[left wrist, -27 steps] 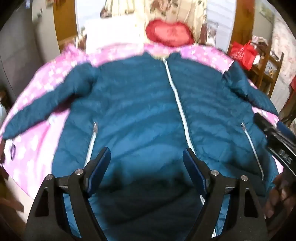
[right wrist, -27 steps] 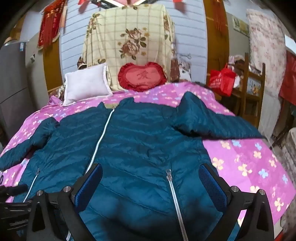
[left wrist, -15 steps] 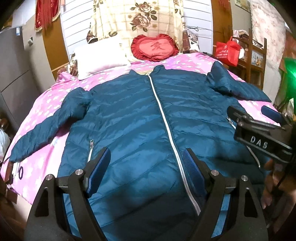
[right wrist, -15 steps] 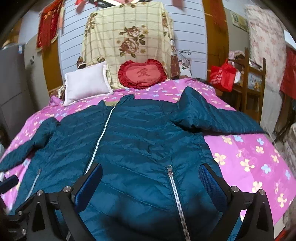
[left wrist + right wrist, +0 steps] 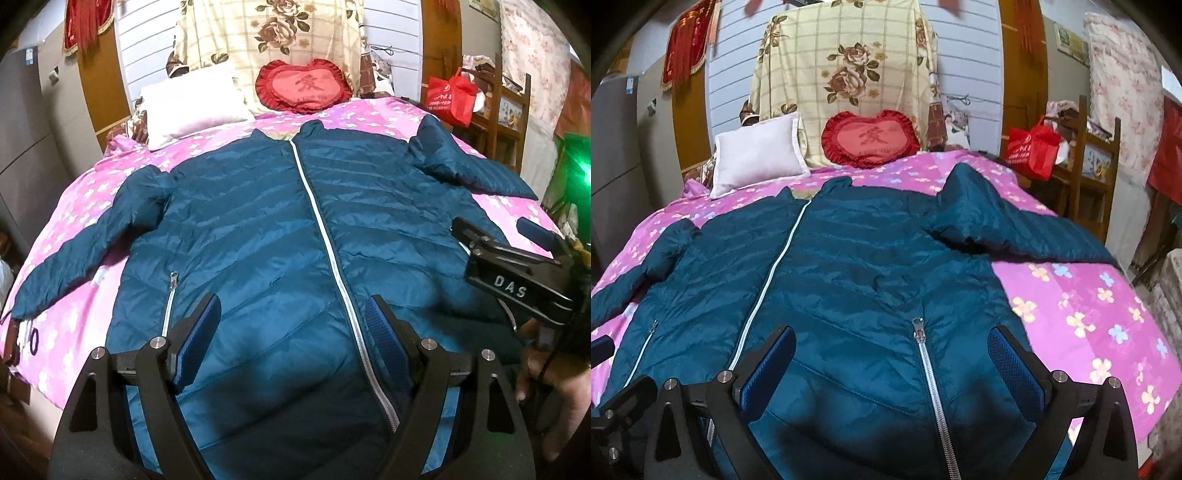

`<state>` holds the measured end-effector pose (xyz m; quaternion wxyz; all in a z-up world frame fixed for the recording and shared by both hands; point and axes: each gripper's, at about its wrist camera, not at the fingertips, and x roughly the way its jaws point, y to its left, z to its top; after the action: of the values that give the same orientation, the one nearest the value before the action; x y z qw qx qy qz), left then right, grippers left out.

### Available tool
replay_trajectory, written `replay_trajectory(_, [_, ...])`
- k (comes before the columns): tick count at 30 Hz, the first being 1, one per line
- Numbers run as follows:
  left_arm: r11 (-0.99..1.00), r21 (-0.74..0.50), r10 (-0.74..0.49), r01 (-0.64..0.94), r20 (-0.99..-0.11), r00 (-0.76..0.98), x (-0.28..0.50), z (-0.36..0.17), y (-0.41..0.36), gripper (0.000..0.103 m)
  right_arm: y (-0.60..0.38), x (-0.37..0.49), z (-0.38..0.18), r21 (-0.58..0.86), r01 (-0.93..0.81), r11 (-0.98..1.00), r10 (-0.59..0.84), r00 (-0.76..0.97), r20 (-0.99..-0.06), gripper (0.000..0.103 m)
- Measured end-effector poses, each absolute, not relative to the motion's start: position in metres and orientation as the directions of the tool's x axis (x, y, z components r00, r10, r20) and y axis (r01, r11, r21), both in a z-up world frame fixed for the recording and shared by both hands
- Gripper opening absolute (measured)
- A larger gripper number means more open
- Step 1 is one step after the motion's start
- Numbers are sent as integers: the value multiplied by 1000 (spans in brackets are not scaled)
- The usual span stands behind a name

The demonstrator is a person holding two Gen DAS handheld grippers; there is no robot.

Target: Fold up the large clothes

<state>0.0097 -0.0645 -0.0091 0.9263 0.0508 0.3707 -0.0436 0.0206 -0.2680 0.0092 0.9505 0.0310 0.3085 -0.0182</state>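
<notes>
Hovering at the lower edge of the left wrist view: left gripper (image 5: pixel 291 332), tilted downward over the hem, jaws spread wide, blue pads clear of the fabric, nothing held. Likewise in the right wrist view: right gripper (image 5: pixel 892 360), tilted downward at bottom centre, jaws fully apart, nothing gripped, pocket zipper (image 5: pixel 929 380) running between the pads. At the right edge of the left wrist view, part of a hand (image 5: pixel 546 380) wrapped around the right gripper's handle. Spread flat, front side up, on the pink floral bedspread (image 5: pixel 1082 314): teal quilted jacket (image 5: pixel 266 240), filling the centre of both frames. Long axis from hem at the frame bottom to collar near the top centre; white main zipper (image 5: pixel 321 229) closed along that line. Sleeves out to either side, the right-frame one bent back at the shoulder. Fabric glossy, ribbed with horizontal stitching, lightly wrinkled. Beyond the collar: white pillow (image 5: pixel 188 107), red heart cushion (image 5: pixel 303 90), floral cloth (image 5: pixel 846 74) upright behind. Upper right: red bag (image 5: pixel 1032 151).
</notes>
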Motion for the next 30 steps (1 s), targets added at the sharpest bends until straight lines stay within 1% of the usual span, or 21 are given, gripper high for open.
replay_trajectory(3, [992, 56, -45, 117, -700, 713, 12, -10, -63, 81, -271, 15, 11, 78, 60, 995, -7, 838, -545, 103])
replay_trajectory(5, [992, 51, -46, 116, -706, 707, 13, -11, -63, 81, -271, 13, 12, 74, 56, 996, -7, 843, -537, 103])
replay_trajectory(8, [992, 46, -47, 113, -711, 702, 14, -12, -62, 81, -267, 18, 11, 47, 43, 998, -8, 815, -579, 103])
replay_trajectory(11, [993, 43, -48, 113, -714, 698, 14, -12, -62, 81, -267, 19, 11, 5, 39, 999, -28, 801, -598, 103])
replay_trajectory(18, [993, 36, -54, 115, -721, 691, 15, -14, -62, 81, -265, 21, 9, -21, 50, 999, -51, 755, -654, 103])
replay_trajectory(24, [994, 22, -57, 107, -725, 686, 18, -14, -60, 81, -271, 23, 6, -9, 83, 997, -67, 735, -674, 103])
replay_trajectory(30, [994, 8, -67, 109, -741, 668, 22, -16, -61, 81, -272, 24, 6, -4, 88, 996, -68, 746, -663, 103])
